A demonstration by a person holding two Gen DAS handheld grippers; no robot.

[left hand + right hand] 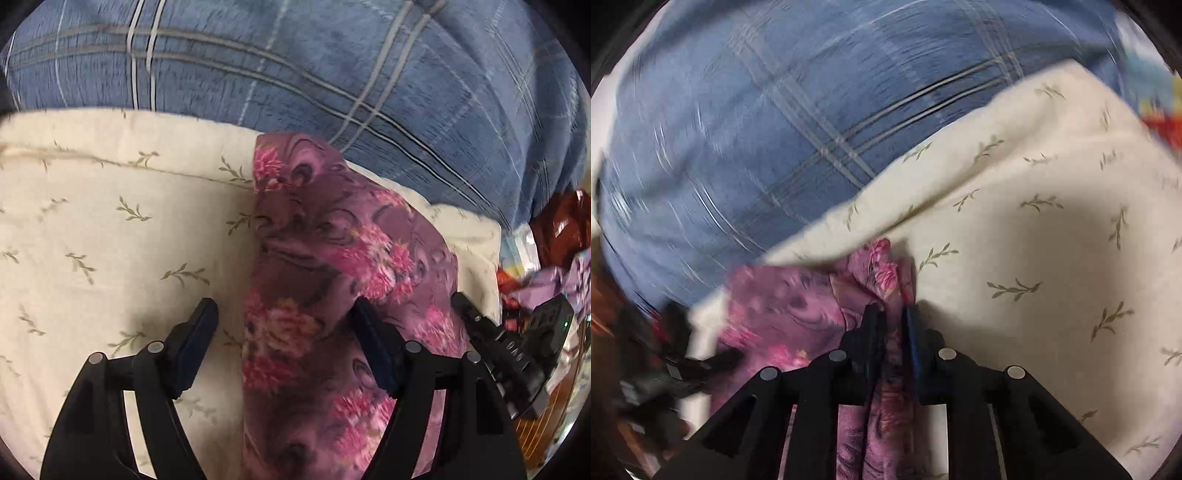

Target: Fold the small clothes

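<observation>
A purple garment with pink flowers [325, 266] lies in a long strip on a cream leaf-print cloth [110, 229]. My left gripper [282, 317] is open; its fingers straddle the garment's left edge just above the fabric. My right gripper [892, 314] is shut on a bunched fold of the purple garment [882, 269], which runs back between its fingers. The right gripper's body also shows in the left wrist view [517, 343] at the garment's right side. The left gripper shows blurred in the right wrist view [676, 354].
A blue plaid blanket [332, 74] lies behind the cream cloth [1052, 221]. A pile of red and purple clothes [554, 266] sits at the right edge of the left wrist view. The right wrist view is motion-blurred.
</observation>
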